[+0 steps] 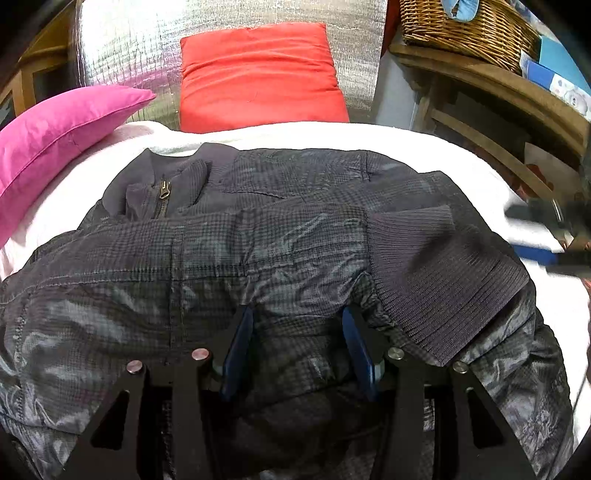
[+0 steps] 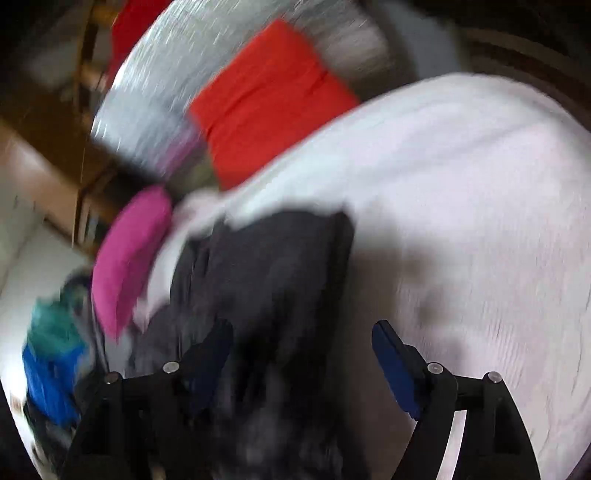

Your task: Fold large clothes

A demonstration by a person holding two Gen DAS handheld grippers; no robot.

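Observation:
A dark grey checked jacket (image 1: 280,236) with a brass zip and ribbed cuffs lies on a white bed cover (image 1: 369,134), a sleeve folded across its front. My left gripper (image 1: 297,321) is low over the jacket with its blue-padded jaws apart and a bulge of fabric between them; I cannot tell whether they pinch it. In the blurred right wrist view the jacket (image 2: 266,266) lies left of centre. My right gripper (image 2: 303,347) is open above the jacket's right edge and the white cover (image 2: 461,221), holding nothing.
A pink cushion (image 1: 55,136) and a red cushion (image 1: 258,74) lean at the head of the bed against a silver quilted panel (image 1: 122,48). A wooden shelf (image 1: 491,85) with a wicker basket (image 1: 465,29) stands right. Blue and teal clothes (image 2: 51,358) lie far left.

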